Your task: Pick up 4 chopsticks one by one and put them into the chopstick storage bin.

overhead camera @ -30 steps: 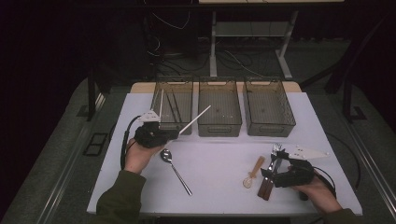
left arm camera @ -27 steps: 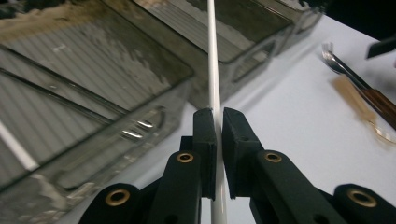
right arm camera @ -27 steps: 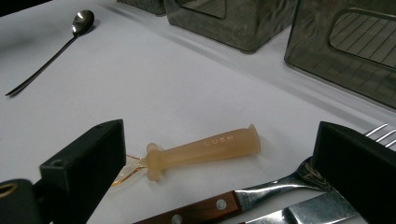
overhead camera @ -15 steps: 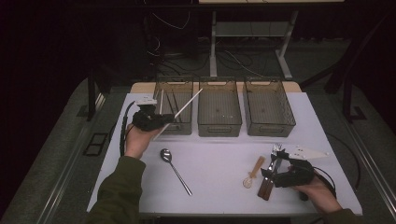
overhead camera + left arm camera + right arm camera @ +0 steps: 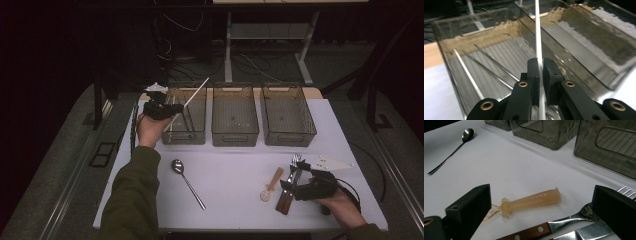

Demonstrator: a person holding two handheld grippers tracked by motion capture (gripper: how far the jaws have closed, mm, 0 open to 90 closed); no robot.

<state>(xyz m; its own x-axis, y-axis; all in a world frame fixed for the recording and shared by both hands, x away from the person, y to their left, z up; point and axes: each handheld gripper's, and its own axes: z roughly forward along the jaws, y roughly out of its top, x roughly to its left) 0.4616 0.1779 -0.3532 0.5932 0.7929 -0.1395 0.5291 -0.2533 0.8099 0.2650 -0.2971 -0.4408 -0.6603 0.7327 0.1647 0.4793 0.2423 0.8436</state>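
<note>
High view: left gripper [image 5: 162, 107] clamps a white chopstick [image 5: 192, 96] over the leftmost bin [image 5: 183, 135], far-left of the table [image 5: 230, 170]. Right gripper [image 5: 306, 186] sits near the front-right corner, by a fork [image 5: 289, 182] and tan spoon [image 5: 271, 183]. Metal spoon [image 5: 186, 181] lies front-left; mid-table is free.

Left gripper view: jaws pinch the chopstick [image 5: 538, 37] low; more sticks [image 5: 486, 66] lie in the bin. Best to tilt it parallel to them and clear the rim before letting go.

Right gripper view: jaws wide apart, empty, straddling the tan spoon [image 5: 531, 200]; knife [image 5: 586, 231] just beside.
</note>
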